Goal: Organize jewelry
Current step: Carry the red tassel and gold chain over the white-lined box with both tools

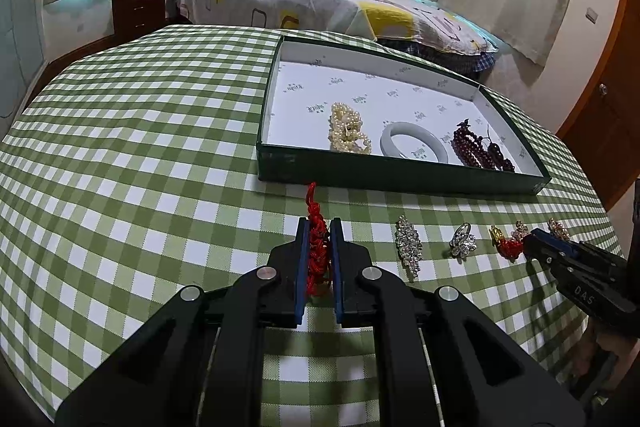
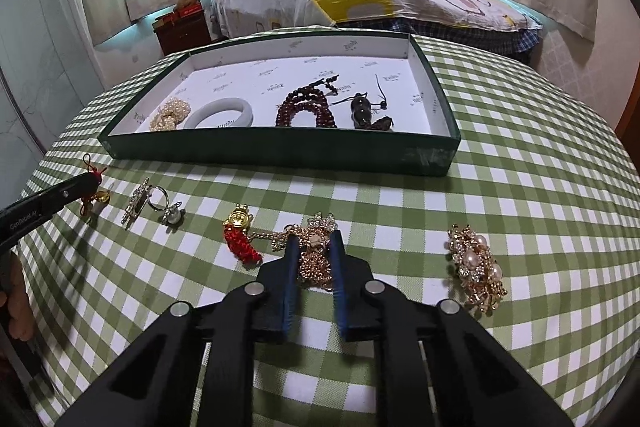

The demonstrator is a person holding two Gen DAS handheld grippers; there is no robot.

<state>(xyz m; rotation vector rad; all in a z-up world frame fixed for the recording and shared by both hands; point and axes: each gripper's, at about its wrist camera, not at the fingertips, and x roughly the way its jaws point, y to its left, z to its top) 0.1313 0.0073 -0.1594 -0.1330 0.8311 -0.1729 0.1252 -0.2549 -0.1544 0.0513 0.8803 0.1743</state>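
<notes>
The left gripper [image 1: 319, 227] has its fingers clamped on a red knot [image 1: 318, 247] on the desk [image 1: 140, 147], just before the tray [image 2: 280, 147]. The right gripper [image 2: 314, 241] has its fingers pressed on a gold chain [image 2: 316, 259]. Pearls [image 1: 348, 133], a bangle [image 1: 414, 143] and beads [image 1: 472, 145] lie in the tray.
</notes>
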